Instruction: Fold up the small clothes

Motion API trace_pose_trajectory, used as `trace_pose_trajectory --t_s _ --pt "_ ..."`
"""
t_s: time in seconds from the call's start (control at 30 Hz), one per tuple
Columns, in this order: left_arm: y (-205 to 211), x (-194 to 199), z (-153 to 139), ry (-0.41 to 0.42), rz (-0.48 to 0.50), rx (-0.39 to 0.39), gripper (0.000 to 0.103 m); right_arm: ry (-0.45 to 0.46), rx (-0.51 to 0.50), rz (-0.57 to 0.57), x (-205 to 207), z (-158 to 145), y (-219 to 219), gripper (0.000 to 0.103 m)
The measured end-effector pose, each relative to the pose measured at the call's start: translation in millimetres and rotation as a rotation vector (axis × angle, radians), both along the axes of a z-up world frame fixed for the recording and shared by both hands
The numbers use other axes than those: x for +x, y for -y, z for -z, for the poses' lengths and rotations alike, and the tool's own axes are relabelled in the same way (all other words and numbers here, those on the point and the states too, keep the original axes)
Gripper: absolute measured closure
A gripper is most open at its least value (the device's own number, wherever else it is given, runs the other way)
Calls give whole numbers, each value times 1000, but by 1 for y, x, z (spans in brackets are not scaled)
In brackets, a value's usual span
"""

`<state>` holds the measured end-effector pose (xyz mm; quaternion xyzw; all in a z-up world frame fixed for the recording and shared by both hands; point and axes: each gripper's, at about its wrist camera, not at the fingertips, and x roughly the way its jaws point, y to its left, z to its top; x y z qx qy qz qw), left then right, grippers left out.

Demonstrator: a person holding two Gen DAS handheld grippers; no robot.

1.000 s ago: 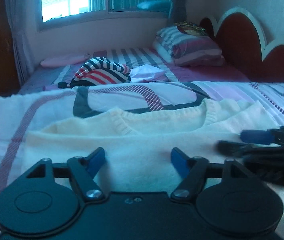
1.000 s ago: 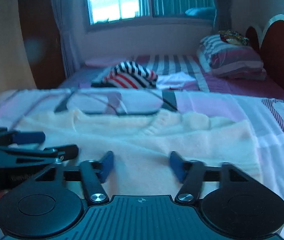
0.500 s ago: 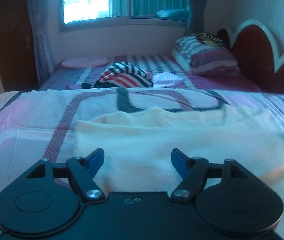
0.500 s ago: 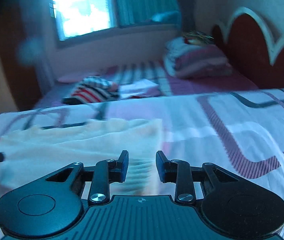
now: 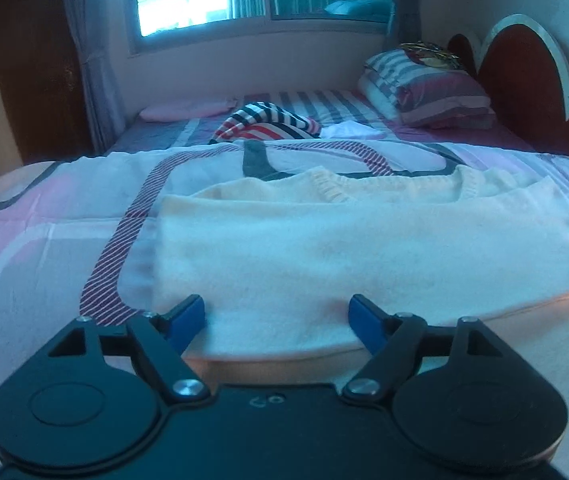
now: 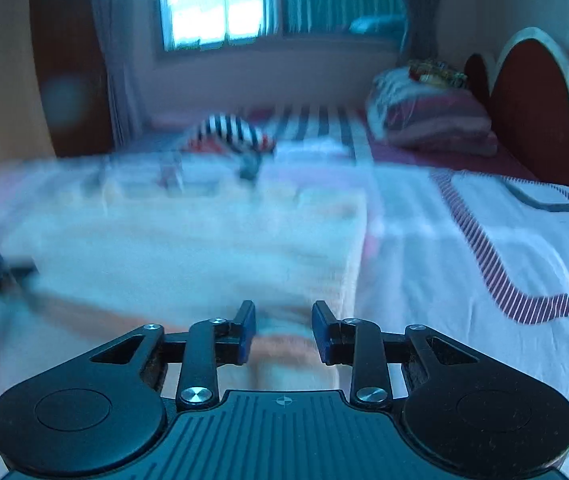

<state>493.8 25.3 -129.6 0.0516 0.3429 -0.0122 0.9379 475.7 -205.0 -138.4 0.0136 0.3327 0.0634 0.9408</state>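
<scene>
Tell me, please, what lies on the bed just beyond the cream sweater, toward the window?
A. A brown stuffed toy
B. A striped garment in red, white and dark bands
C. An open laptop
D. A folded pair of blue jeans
B: past the cream sweater, a bunched striped garment in red, white and dark bands lies on the bed.

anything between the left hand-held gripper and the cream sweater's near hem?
Nothing visible. The left hand-held gripper is open right at the near hem of the cream sweater, which lies flat on the bed cover; only bare fabric shows between its fingers.
</scene>
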Motion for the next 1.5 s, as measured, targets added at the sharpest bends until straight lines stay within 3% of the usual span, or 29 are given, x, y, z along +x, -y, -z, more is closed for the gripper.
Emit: trace_pose_trajectory --t_s 0.7,0.93,1.03,1.2,1.5 --pt "2 -1 3 6 -50 40 11 61 -20 -43 -10 11 6 72" --pt "0 -1 2 0 -52 34 9 50 -59 -48 -9 11 -2 72" --pt "1 -3 -2 -17 -55 68 9 23 -76 -55 -7 7 -4 72" --pt "0 -44 -13 -28 -22 162 10 -17 -20 -25 -30 -14 8 72" --pt "-45 -164 -15 -88 -33 94 16 -93 110 7 -132 -29 35 72"
